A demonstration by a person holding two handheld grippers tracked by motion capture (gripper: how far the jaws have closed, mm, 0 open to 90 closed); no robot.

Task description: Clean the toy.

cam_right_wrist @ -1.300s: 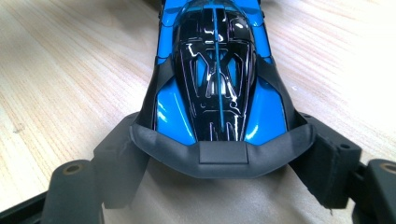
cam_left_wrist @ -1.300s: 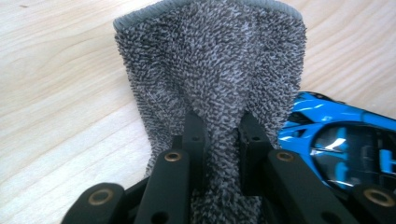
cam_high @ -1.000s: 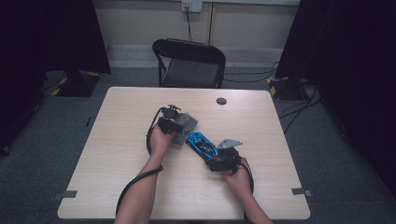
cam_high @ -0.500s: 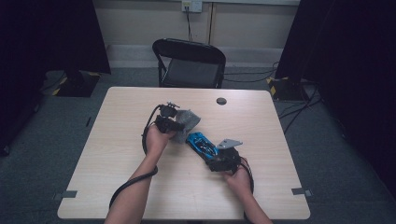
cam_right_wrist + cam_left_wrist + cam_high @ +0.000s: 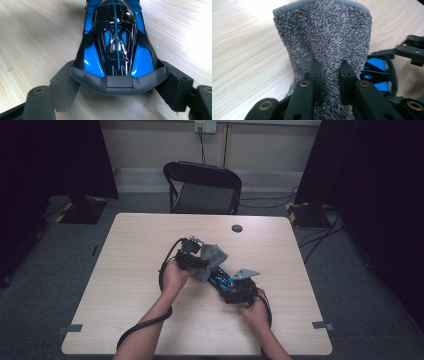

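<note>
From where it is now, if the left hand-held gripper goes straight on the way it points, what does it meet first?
Apart from the grey cloth it already grips, probably bare table; the blue toy car lies off to the side.

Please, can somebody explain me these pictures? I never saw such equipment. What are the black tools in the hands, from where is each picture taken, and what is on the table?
A person sits at a wooden table and holds a hand-held gripper in each hand; there is no robot arm. One picture comes from a camera above the table. The other two come from cameras riding on the grippers, looking along their black jaws. The left gripper is shut on a grey cloth. The right gripper has its jaws on both sides of a blue and black toy car, at one end of it. From above, cloth and car meet near the table's middle. A small dark disc lies farther back, and a chair stands behind the table.
</note>
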